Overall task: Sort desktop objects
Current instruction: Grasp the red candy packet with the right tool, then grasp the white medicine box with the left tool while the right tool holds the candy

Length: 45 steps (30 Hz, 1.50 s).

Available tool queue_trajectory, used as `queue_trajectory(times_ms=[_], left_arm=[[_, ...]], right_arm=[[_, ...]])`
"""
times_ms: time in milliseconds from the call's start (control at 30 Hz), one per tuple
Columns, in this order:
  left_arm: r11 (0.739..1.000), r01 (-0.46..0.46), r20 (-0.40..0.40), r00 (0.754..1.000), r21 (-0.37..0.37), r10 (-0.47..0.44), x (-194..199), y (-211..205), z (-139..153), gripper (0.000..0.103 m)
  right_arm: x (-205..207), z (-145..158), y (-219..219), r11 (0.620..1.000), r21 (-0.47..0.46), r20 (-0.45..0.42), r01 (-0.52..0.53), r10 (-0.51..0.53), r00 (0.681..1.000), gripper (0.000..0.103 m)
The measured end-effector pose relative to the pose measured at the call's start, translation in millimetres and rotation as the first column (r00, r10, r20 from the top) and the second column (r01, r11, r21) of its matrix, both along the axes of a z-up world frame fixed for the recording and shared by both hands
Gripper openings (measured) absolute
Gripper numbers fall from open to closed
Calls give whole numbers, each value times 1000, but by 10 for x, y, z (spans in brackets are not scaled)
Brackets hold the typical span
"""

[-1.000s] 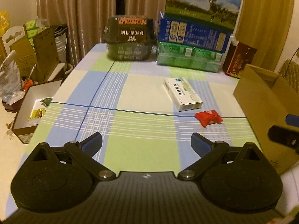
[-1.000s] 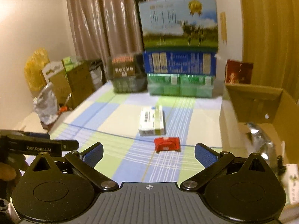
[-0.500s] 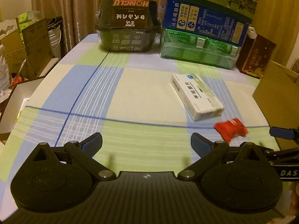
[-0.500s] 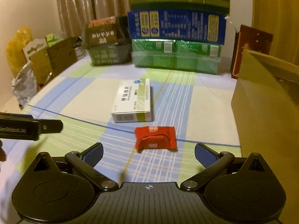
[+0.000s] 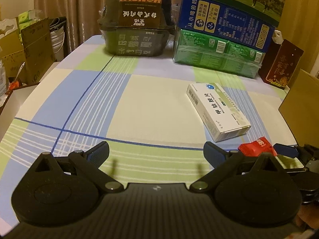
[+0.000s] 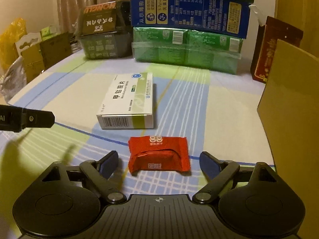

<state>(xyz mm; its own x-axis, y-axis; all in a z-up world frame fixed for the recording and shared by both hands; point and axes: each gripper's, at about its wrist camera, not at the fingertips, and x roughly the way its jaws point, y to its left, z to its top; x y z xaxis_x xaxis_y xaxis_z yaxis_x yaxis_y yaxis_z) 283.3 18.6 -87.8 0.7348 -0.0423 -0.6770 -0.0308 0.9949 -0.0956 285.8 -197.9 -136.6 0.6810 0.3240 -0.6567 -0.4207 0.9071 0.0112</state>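
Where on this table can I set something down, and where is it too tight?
Free: the checked cloth left of the medicine box, up to the dark Honglu container. Crowded: the back edge with stacked cartons, and the right side by the red packet and cardboard box.

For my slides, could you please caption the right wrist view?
Open right gripper frames a red packet on the checked tablecloth, white box behind.

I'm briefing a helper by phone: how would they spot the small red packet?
Start at the checked tablecloth, in front of the stacked cartons. Nearer than the white medicine box lies the red packet, between the open right hand-held gripper fingers. It is the only red, crinkly wrapper.
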Motion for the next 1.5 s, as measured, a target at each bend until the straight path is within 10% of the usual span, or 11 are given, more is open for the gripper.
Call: queue_trajectory(times_ms=[500,1500], left_arm=[[999,23,-19,1000,-28,-23,12,-82,-3,98],[981,173,-27,984,-90,-176,864,-925,-192,90]], right_arm=[[-20,49,12,1000,-14,28,10,-9,1000,40],[254,105,-384,988,23,7,156,-156,988,39]])
